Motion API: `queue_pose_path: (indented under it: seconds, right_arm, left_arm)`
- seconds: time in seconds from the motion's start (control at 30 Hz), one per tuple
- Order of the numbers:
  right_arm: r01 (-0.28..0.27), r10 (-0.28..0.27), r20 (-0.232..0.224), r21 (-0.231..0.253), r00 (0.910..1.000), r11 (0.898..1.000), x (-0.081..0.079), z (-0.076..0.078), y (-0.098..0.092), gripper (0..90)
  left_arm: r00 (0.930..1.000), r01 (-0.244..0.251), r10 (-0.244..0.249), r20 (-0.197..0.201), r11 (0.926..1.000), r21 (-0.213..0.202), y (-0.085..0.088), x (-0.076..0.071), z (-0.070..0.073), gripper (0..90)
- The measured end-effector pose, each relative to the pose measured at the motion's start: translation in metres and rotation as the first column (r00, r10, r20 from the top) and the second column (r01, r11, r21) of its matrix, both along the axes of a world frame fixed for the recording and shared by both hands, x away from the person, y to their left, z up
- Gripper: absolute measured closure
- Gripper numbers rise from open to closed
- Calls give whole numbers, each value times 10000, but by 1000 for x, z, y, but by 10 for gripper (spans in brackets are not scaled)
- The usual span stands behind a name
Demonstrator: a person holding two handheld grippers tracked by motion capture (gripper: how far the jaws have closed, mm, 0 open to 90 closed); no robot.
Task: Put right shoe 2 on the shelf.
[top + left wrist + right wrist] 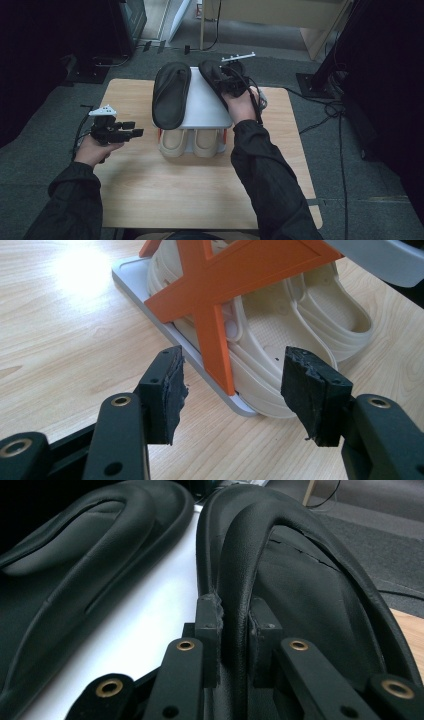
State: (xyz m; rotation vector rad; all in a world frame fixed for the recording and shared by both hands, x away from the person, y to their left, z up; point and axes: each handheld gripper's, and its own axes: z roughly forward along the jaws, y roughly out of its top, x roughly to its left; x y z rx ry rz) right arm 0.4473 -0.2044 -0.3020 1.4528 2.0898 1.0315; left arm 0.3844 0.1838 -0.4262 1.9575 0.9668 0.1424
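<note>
Two black slippers are on the white top shelf (205, 107) of a small shoe rack. The left slipper (171, 95) lies flat. My right gripper (232, 80) is at the right slipper (210, 72) at the shelf's far right corner. In the right gripper view my right gripper (235, 615) is shut on that slipper's strap (245, 545), with the other slipper (85, 555) beside it. My left gripper (137, 132) hovers left of the rack, pointing at it. It (232, 390) stands open with nothing between the jaws, facing the rack's orange X side brace (215, 285).
A pair of cream clogs (190, 142) sits on the rack's lower level, under the shelf; one cream clog (280, 340) rests on the grey base plate (130, 277). The wooden table (165, 195) has free room in front. Cables and stands lie on the floor beyond.
</note>
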Motion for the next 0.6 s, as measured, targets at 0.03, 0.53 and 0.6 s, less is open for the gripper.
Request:
queue_pose_path:
  seconds: [0.03, 0.53, 0.6]
  right_arm:
    - [-17, 17, -69, -56, 10000, 10000, 2, -2, 4, 790]
    - [-809, 823, 500, -284, 9954, 9963, -4, -5, 14, 682]
    - [-889, 883, 627, 66, 9941, 9960, -10, -3, 6, 684]
  left_arm:
    - [10000, 5, -5, 0, 10000, -11, 0, 0, 0, 423]
    - [9999, 106, -106, -30, 9999, 113, -2, 0, -1, 423]
    - [9999, 99, -98, -27, 9999, 119, -3, 0, -1, 423]
